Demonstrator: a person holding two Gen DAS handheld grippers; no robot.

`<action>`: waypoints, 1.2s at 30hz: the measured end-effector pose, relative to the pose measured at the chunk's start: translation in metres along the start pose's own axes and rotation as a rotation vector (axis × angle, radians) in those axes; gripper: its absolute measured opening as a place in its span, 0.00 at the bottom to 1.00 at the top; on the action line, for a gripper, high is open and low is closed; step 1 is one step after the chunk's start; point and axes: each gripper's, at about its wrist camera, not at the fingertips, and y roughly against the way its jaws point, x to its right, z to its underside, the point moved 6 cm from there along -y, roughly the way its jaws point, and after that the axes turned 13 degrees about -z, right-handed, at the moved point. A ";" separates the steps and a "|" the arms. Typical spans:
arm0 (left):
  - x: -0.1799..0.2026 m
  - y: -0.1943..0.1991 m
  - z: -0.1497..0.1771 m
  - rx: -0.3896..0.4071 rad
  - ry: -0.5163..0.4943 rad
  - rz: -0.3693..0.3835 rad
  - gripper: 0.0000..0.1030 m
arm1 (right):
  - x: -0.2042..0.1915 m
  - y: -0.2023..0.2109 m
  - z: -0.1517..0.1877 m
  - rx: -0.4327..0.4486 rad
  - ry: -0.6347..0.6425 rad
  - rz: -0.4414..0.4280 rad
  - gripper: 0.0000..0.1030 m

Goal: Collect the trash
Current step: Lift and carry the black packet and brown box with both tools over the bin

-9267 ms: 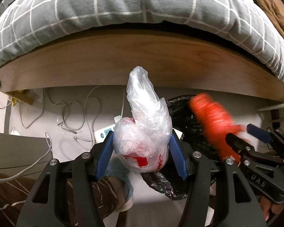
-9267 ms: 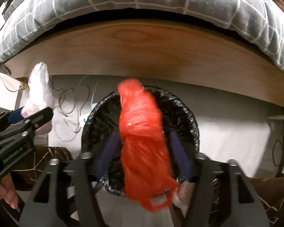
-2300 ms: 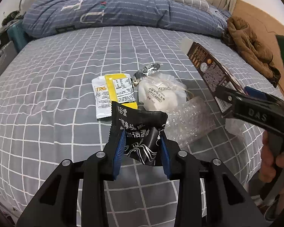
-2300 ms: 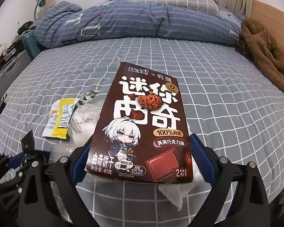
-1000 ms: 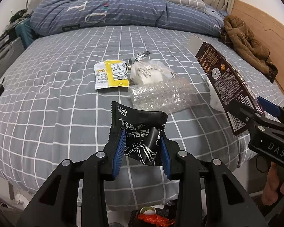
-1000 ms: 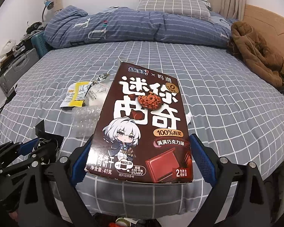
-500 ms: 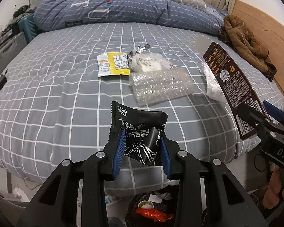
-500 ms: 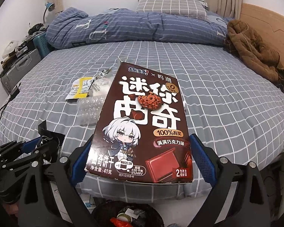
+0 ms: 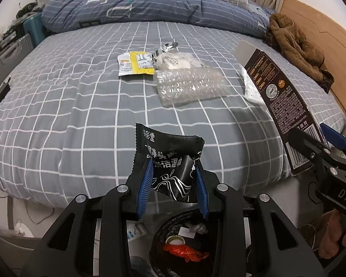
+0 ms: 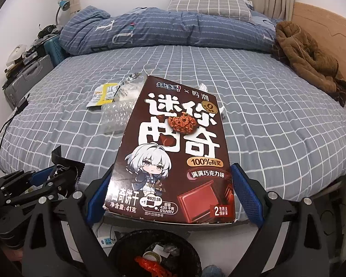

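left gripper (image 9: 173, 184) clenches a black wrapper (image 9: 170, 161); right gripper (image 10: 173, 196) grips a cookie box (image 10: 175, 152). bin (image 9: 184, 249) sits at 6 o'clock below both. best lower each over the bin's mouth before letting go, box tilted end-down

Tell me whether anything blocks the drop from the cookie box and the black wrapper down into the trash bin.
Nothing visible does. The cookie box in the right gripper and the black wrapper in the left gripper both hang over the bed's edge, with the open trash bin showing below and only earlier trash inside.
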 end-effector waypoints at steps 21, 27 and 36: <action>-0.002 0.015 0.053 -0.048 0.000 0.002 0.33 | -0.011 0.024 0.052 -0.044 -0.007 -0.018 0.88; -0.003 0.018 0.070 -0.067 -0.001 0.007 0.33 | -0.015 0.030 0.069 -0.062 -0.005 -0.022 0.88; -0.004 0.022 0.097 -0.100 0.002 0.022 0.33 | -0.021 0.036 0.096 -0.096 -0.001 -0.029 0.88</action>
